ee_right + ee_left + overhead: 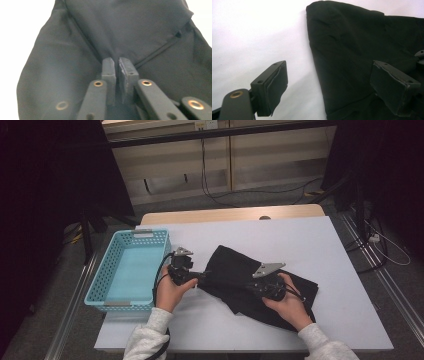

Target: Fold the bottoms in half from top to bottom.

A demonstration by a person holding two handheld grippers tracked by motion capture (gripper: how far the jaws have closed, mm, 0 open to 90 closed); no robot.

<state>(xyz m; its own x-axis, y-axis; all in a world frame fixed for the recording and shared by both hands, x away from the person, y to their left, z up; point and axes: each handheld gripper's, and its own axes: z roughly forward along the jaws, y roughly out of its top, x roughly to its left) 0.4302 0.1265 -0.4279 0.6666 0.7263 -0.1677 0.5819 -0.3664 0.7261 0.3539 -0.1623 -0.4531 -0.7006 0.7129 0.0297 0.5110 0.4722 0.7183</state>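
At the lower centre of the high view, a black cloth [250, 275] lies crumpled and partly folded on the white table [300, 240], stretching from just right of the basket toward the lower right of the frame. In the right gripper view the cloth [130, 30] shows a seam running diagonally across its upper fold, and the right gripper [119, 65] has its jaws pressed together on a pinch of the fabric, which gathers into creases where they meet. In the high view that right gripper [252, 287] sits low on the cloth's middle, held by the person's right hand [287, 302]. The left gripper [202, 279] rests at the cloth's left edge, held by the left hand [170, 290]. In the left gripper view its jaws stand wide apart, one over bare table at the lower left of the frame, the other over the cloth [352, 50] at the lower right, with the cloth's edge between them. A light blue perforated basket [107, 270] stands at the left of the table, just beside the left hand.
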